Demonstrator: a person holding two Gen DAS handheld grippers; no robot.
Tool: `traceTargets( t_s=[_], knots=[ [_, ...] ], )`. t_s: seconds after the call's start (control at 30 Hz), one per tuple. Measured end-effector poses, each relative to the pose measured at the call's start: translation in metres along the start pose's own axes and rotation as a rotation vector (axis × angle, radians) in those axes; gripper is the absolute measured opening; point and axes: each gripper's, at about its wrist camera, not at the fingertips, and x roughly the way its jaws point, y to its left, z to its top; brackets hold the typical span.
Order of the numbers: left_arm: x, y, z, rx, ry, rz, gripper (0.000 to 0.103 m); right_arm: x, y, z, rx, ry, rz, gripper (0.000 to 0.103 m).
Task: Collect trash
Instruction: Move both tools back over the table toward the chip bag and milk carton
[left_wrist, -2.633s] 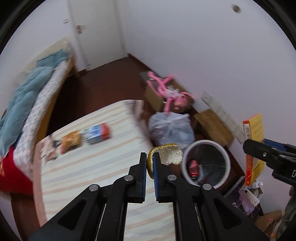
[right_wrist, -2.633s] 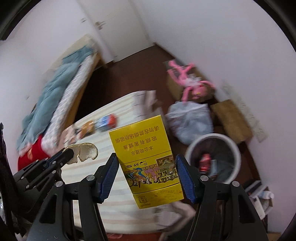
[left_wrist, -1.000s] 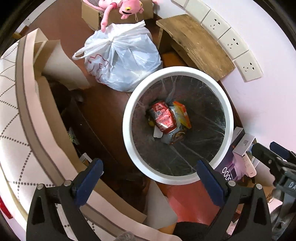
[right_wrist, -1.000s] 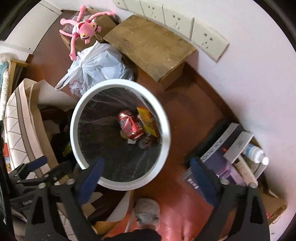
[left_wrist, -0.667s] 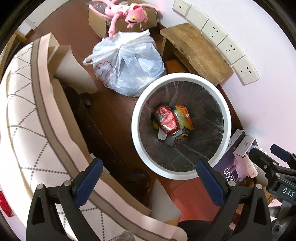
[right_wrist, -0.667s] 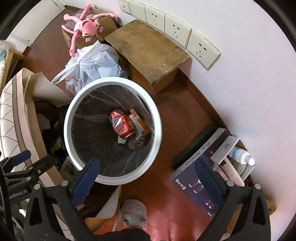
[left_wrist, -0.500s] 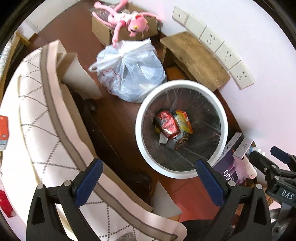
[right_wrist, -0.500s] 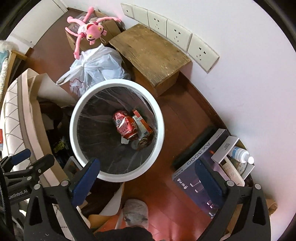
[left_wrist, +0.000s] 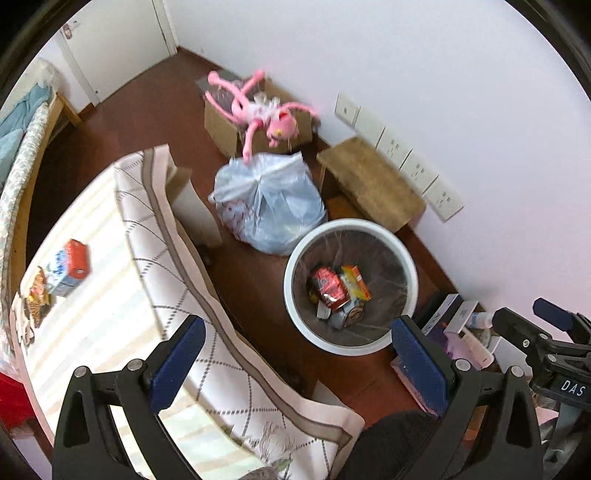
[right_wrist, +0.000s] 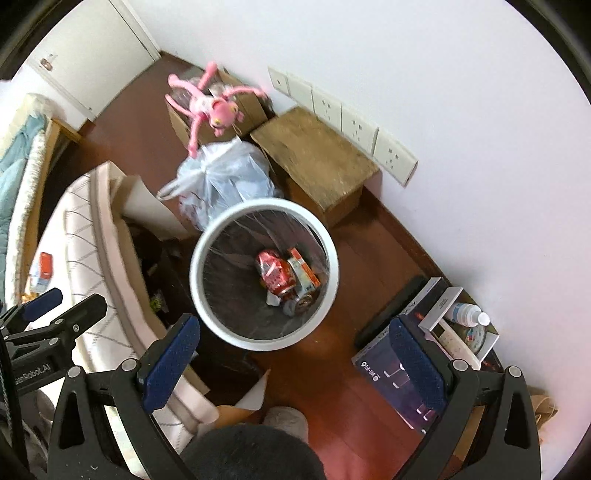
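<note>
A white-rimmed trash bin (left_wrist: 295, 254) stands on the dark wood floor and holds a red can (left_wrist: 328, 288), a yellow-orange box (left_wrist: 356, 282) and other scraps; it also shows in the right wrist view (right_wrist: 207, 236). My left gripper (left_wrist: 295, 358) is open and empty, above the table edge and the bin. My right gripper (right_wrist: 288, 354) is open and empty, above the bin's near rim. On the striped tablecloth (left_wrist: 92, 295) lie a blue-and-red carton (left_wrist: 68, 273) and a small orange wrapper (left_wrist: 35, 295).
A tied plastic bag (left_wrist: 266, 206) sits behind the bin, with a cardboard box and pink plush toy (left_wrist: 266, 114) beyond. A wooden stool (left_wrist: 369, 188) stands by the wall sockets. Boxes and a bottle (right_wrist: 469, 317) sit right of the bin. A bed (left_wrist: 18, 122) is far left.
Both grippers let go of their loads, the bread piece and the yellow box, over the bin. Both have since lifted and tilted back, so the table and room come into view.
</note>
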Motion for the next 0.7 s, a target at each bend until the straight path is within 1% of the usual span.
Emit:
traceTargets(
  t_s=[0.07, 0.1, 0.17, 0.27, 0.33, 0.4, 0.47, 0.5, 0.53, 0.57, 0.6, 0.63, 0.67, 0.7],
  knots=[
    [-0.024, 0.005, -0.005, -0.008, -0.046, 0.007, 0.103, -0.020, 0.005, -0.005, 0.003, -0.028, 0.017, 0.103],
    [-0.037, 0.009, -0.009, -0.021, -0.075, 0.020, 0.103, -0.028, 0.007, -0.007, 0.007, -0.038, 0.034, 0.103],
    [-0.057, 0.021, -0.012, -0.054, -0.108, 0.047, 0.103, -0.046, 0.016, -0.013, 0.008, -0.060, 0.074, 0.103],
    [-0.083, 0.055, -0.022, -0.135, -0.160, 0.069, 0.103, -0.075, 0.039, -0.020, -0.023, -0.097, 0.117, 0.103],
    [-0.095, 0.085, -0.031, -0.201, -0.185, 0.092, 0.103, -0.091, 0.063, -0.023, -0.068, -0.112, 0.147, 0.103],
    [-0.101, 0.126, -0.045, -0.288, -0.203, 0.151, 0.103, -0.102, 0.100, -0.025, -0.148, -0.107, 0.180, 0.103],
    [-0.099, 0.165, -0.060, -0.364, -0.200, 0.206, 0.103, -0.105, 0.138, -0.027, -0.236, -0.087, 0.191, 0.103],
    [-0.097, 0.181, -0.067, -0.394, -0.193, 0.231, 0.103, -0.103, 0.164, -0.028, -0.297, -0.077, 0.195, 0.103],
    [-0.091, 0.204, -0.075, -0.432, -0.175, 0.266, 0.103, -0.100, 0.184, -0.029, -0.344, -0.067, 0.193, 0.103],
    [-0.084, 0.228, -0.085, -0.473, -0.155, 0.302, 0.103, -0.092, 0.217, -0.030, -0.417, -0.047, 0.182, 0.103],
    [-0.075, 0.253, -0.096, -0.513, -0.132, 0.331, 0.103, -0.086, 0.239, -0.031, -0.467, -0.035, 0.180, 0.103],
    [-0.068, 0.270, -0.105, -0.544, -0.111, 0.353, 0.103, -0.075, 0.270, -0.031, -0.530, -0.018, 0.175, 0.103],
    [-0.058, 0.290, -0.114, -0.576, -0.085, 0.380, 0.103, -0.068, 0.288, -0.031, -0.564, -0.008, 0.167, 0.103],
    [-0.046, 0.311, -0.125, -0.608, -0.055, 0.405, 0.103, -0.053, 0.318, -0.030, -0.617, 0.015, 0.156, 0.103]
  ],
)
